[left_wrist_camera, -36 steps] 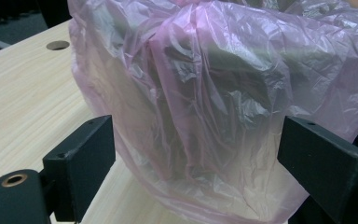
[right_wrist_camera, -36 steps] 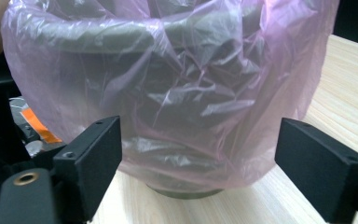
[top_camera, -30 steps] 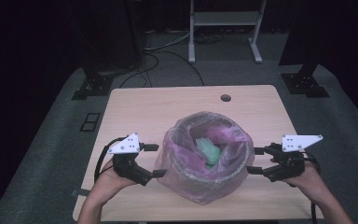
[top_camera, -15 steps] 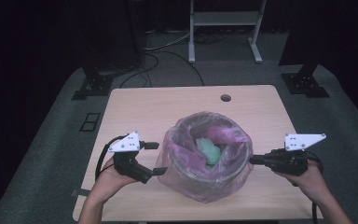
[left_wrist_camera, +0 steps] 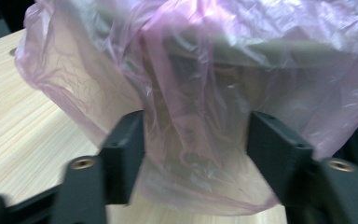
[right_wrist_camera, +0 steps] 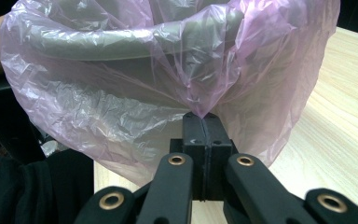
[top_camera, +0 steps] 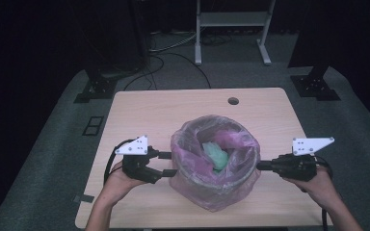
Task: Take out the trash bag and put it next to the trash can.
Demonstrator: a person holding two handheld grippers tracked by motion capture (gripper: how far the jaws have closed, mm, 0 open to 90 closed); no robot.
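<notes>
Two grips on the pink bag (top_camera: 212, 192), which lines the bin (top_camera: 215, 169) mid-table: our right gripper (right_wrist_camera: 204, 122) has pinched a fold tight; our left gripper (left_wrist_camera: 193, 140) has been closing, half-open astride the film. Next, we judge, finish that pinch, then lift evenly.

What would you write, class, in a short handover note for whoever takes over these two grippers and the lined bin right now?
Right gripper: shut on a pinch of the pink bag at the bin's side.
Left gripper: fingers have just been closing, with bag film between them; not yet clamped.
Bin: mid-table, bag draped over its rim, green item inside.
Done: right-side grip taken.
Left: probably finish the left grip, then lift the bag off the rim and out.
</notes>
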